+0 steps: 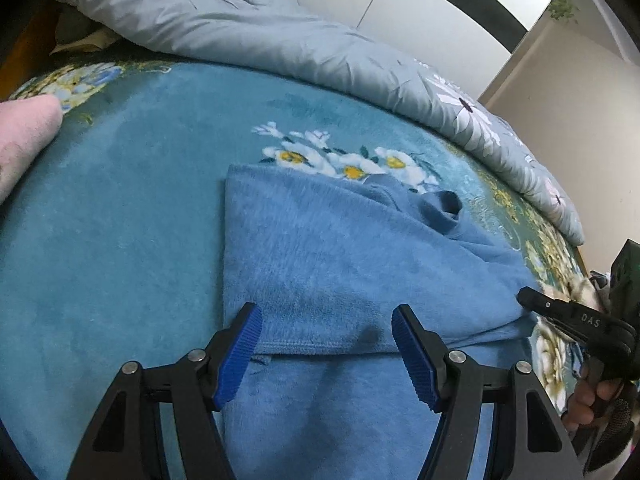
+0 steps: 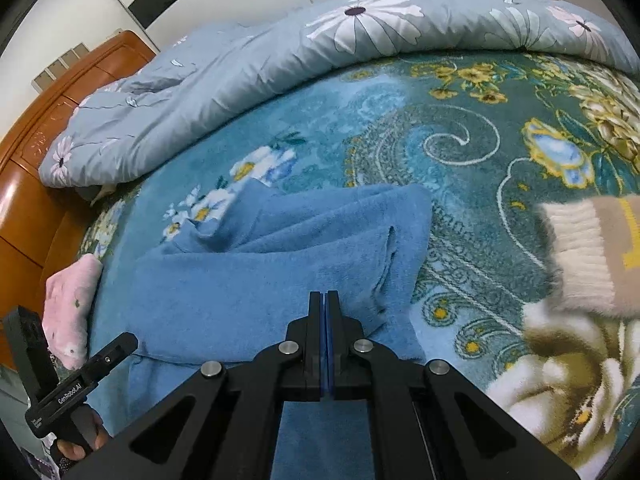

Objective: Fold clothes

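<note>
Fleece, a blue garment (image 1: 320,248), lies part-folded on the teal floral blanket (image 1: 120,220) covering the bed. Left gripper (image 1: 326,314) hovers at its near hem, jaws apart; right gripper (image 2: 324,294) has jaws together. Only the right view shows a beige knit (image 2: 580,256) and wooden headboard (image 2: 48,128).

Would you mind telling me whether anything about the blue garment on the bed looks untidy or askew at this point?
Yes, slightly. The blue garment is only partly folded: its left edge is straight, but the right side bunches into loose ridges, and the collar area is rumpled. The left gripper is open over the hem; the right gripper is shut. Nothing looks damaged.
</note>
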Tool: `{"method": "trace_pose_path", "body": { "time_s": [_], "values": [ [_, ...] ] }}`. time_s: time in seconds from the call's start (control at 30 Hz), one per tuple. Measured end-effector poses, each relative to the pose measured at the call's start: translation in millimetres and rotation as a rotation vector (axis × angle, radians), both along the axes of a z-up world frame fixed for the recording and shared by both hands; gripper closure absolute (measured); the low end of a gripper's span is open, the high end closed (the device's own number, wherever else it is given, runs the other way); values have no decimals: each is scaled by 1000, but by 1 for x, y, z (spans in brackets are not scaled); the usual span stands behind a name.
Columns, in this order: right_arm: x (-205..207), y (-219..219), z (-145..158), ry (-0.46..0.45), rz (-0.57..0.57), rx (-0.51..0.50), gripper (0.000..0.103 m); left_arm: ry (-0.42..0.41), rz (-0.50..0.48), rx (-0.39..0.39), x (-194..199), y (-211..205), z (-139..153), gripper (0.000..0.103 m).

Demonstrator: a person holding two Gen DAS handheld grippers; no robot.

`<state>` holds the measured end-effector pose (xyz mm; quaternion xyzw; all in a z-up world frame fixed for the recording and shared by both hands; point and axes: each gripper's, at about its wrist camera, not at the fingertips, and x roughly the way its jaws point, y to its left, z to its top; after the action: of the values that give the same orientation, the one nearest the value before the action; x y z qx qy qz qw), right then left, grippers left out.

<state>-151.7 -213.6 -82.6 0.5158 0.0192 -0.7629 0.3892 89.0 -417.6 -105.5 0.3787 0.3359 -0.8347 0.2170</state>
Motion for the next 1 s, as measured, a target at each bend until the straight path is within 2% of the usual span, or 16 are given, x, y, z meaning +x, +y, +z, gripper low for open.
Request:
{"method": "trace_pose_path", "body": {
  "time_s": [0.13, 0.23, 0.37, 0.53, 0.57, 0.6, 0.67, 0.8, 1.0],
  "values": [
    [16, 15, 19, 23, 33, -34, 102, 11, 4, 15, 19, 10, 6, 32],
    [30, 27, 29, 36, 61, -49, 98, 19, 8, 27, 33, 18, 11, 31],
    [56, 56, 31, 32, 92, -54, 63, 29, 12, 42, 53, 28, 15, 26],
    [81, 92, 19, -2, 114, -57, 55, 34, 17, 67, 87, 46, 12, 24],
    [85, 100, 15, -13, 116, -56, 51, 37, 22, 64, 94, 49, 12, 23],
    [89, 109, 11, -24, 115, -56, 41, 38, 28, 62, 100, 52, 11, 23],
    [93, 127, 3, -46, 95, -54, 35, 37, 37, 71, 112, 55, 9, 21],
    [103, 156, -13, -74, 90, -38, 33, 40, 54, 93, 135, 60, 2, 20],
    [121, 168, -23, -107, 87, -74, 33, 73, 0, 174, 152, 78, -12, 20]
  ]
}}
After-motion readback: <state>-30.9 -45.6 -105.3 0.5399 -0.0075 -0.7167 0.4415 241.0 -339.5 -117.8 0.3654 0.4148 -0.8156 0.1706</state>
